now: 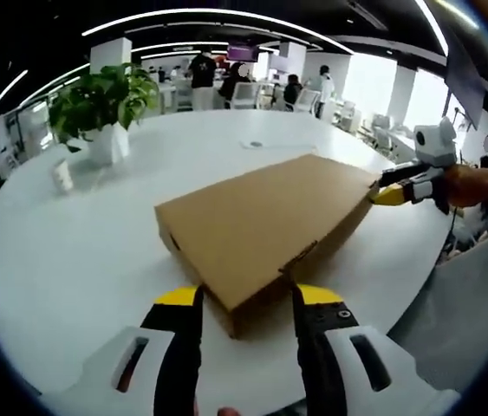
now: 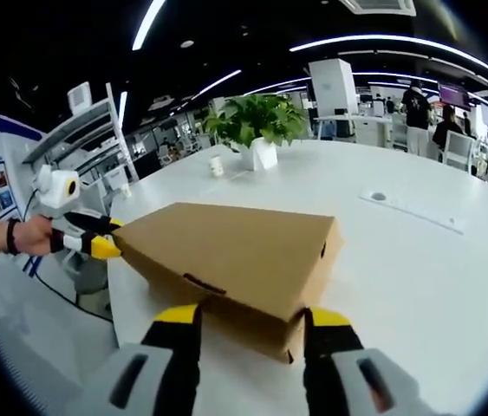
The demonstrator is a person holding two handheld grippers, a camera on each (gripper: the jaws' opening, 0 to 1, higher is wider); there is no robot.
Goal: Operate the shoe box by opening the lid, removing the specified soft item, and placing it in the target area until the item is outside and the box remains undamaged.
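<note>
A closed brown cardboard shoe box (image 1: 265,221) (image 2: 226,251) lies on a round white table (image 1: 70,260) (image 2: 417,277). My left gripper (image 1: 245,290) stands open, its yellow-tipped jaws either side of the box's near corner. My right gripper (image 2: 252,310) is also open, straddling the opposite end of the box. In the left gripper view the right gripper (image 1: 393,192) touches the far corner, held by a hand. In the right gripper view the left gripper (image 2: 96,243) meets the box's far end. The lid is down and nothing inside shows.
A potted plant (image 1: 109,113) (image 2: 257,121) and a small paper cup (image 1: 63,173) (image 2: 217,165) stand beyond the box. A round cable port (image 1: 255,144) (image 2: 379,197) sits in the tabletop. People and chairs (image 1: 244,87) are behind the table.
</note>
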